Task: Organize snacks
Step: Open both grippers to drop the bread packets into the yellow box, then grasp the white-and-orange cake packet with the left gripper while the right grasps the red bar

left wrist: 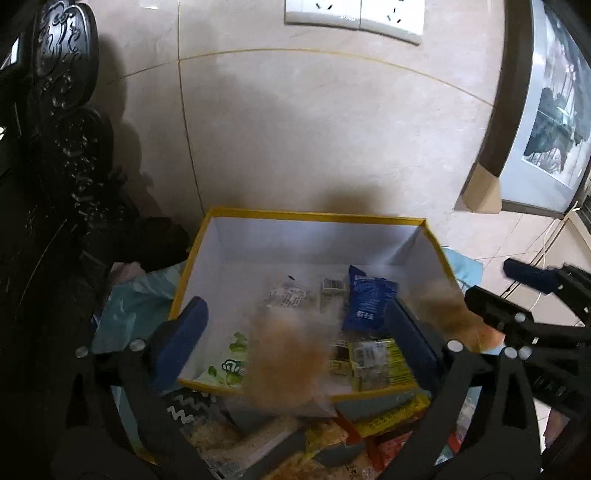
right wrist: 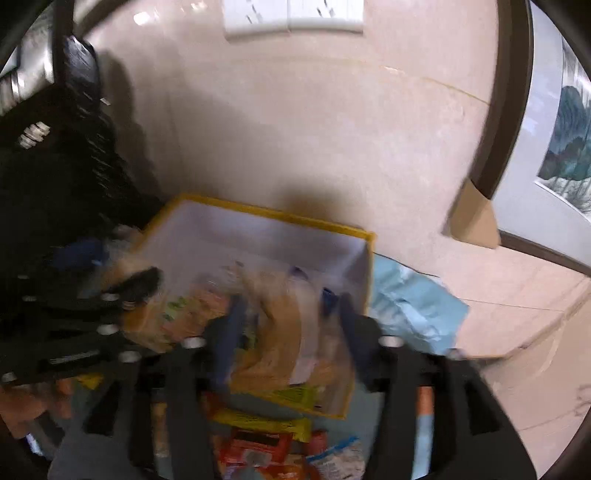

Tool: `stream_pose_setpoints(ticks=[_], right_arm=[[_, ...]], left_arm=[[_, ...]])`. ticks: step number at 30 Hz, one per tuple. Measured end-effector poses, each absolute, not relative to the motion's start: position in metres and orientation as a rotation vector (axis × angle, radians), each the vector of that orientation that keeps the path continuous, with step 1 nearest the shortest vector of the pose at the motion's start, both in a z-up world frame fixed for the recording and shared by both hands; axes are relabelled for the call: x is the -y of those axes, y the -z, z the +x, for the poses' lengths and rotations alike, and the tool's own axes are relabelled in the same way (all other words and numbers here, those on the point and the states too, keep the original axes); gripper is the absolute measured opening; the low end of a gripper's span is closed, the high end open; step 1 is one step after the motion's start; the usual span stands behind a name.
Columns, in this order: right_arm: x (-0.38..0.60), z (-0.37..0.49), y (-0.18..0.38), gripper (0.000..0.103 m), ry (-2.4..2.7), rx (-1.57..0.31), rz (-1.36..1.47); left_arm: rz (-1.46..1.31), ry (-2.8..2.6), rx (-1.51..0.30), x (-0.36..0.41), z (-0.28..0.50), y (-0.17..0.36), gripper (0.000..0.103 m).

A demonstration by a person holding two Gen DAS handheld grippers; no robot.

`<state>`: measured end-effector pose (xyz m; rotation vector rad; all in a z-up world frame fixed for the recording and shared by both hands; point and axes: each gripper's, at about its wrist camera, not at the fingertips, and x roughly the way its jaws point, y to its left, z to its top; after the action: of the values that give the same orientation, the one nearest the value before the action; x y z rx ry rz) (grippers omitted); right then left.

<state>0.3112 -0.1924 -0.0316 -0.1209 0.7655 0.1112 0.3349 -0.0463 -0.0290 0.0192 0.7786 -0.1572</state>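
Observation:
A yellow-rimmed white box (left wrist: 317,216) stands against the wall, also in the right wrist view (right wrist: 269,214). Inside lie a blue packet (left wrist: 365,299), a yellow-green packet (left wrist: 380,360) and a white-green packet (left wrist: 229,363). My left gripper (left wrist: 295,328) is open over the box, with a blurred orange-brown snack (left wrist: 284,365) between its fingers, seemingly loose in mid-air. My right gripper (right wrist: 291,332) is open above the box with a blurred tan snack bag (right wrist: 280,347) between its fingers; contact is unclear. It shows at the right in the left wrist view (left wrist: 517,295). More snacks (right wrist: 258,443) lie before the box.
A dark carved wooden piece (left wrist: 62,147) stands at the left. A framed picture (left wrist: 546,110) leans on the wall at the right with a cardboard corner (left wrist: 480,192). Light blue plastic (right wrist: 413,306) lies under and beside the box. Wall sockets (left wrist: 351,14) sit above.

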Motion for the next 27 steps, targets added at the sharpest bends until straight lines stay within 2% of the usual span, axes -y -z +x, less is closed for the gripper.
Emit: stream_pose_setpoints(ticks=[9,16,23,27], right_arm=[[0.225,0.278,0.048,0.064,-0.134,-0.801,-0.035],[0.252,0.219,0.098,0.064,-0.135,-0.871,0.024],[0.271,0.163,0.173,0.064,-0.12,-1.012,0.11],[0.267,0.16,0.194,0.064,-0.133,-1.038,0.108]], left_arm=[[-0.001,0.173,-0.772,0.023,0.302,0.036,0.098],[-0.097,0.184,-0.894,-0.008,0.242,0.095,0.098],[0.116,0.223,-0.981,0.002,0.197,0.159,0.098],[0.107,0.266,-0.979,-0.01,0.189,0.17,0.098]])
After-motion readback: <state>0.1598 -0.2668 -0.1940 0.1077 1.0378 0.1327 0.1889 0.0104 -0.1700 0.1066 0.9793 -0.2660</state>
